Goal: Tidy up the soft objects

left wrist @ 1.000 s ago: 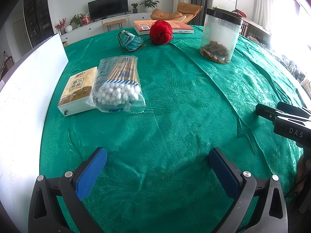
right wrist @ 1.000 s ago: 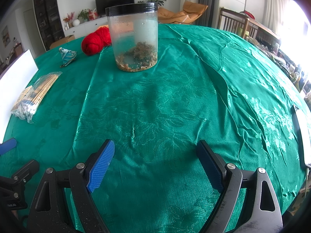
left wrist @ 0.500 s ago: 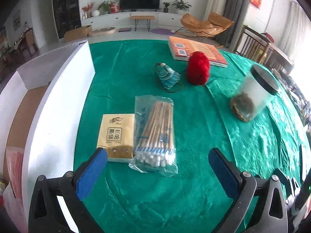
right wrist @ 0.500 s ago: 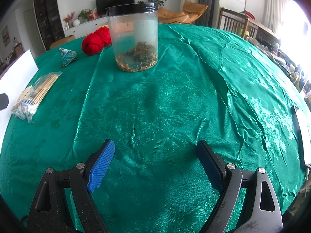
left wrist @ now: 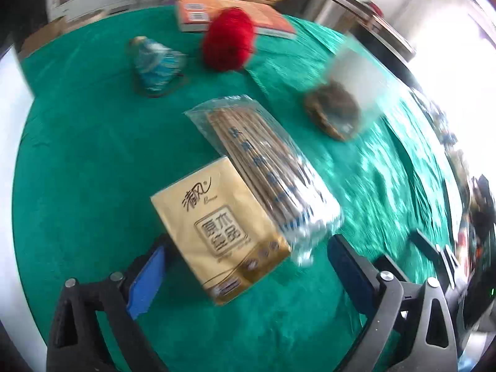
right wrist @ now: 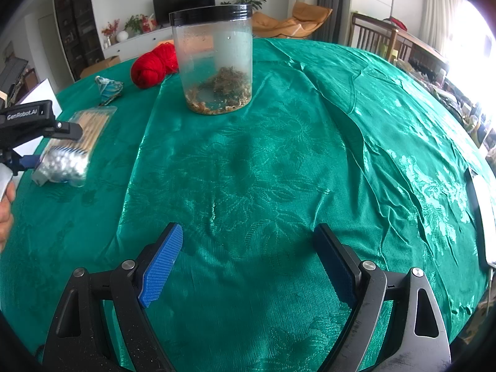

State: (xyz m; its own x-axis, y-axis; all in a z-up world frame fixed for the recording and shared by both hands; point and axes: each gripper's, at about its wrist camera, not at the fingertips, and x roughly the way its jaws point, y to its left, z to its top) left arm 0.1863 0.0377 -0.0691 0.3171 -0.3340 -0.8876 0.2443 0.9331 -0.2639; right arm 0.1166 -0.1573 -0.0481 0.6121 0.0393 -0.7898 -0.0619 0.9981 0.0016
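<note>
A yellow tissue pack point(left wrist: 217, 226) lies on the green tablecloth point(left wrist: 77, 155), touching a clear bag of cotton swabs point(left wrist: 266, 167) on its right. My left gripper point(left wrist: 248, 272) points down over the pack's near end. Its jaws are closing, with the pack between the blue pads point(left wrist: 145, 279), and gaps still show on both sides. Farther back sit a red yarn ball point(left wrist: 228, 43) and a crumpled blue mask point(left wrist: 156, 62). My right gripper point(right wrist: 248, 266) hangs open above bare cloth with nothing between its fingers.
A clear jar with a black lid point(right wrist: 217, 62) holding brown bits stands mid-table. An orange book point(left wrist: 198, 12) lies behind the yarn. A white box wall point(left wrist: 9, 99) borders the table's left edge. The left view is motion-blurred.
My left gripper swung forward and tilted down over the tissue pack, which now sits between narrower jaws. The right gripper stayed still.
</note>
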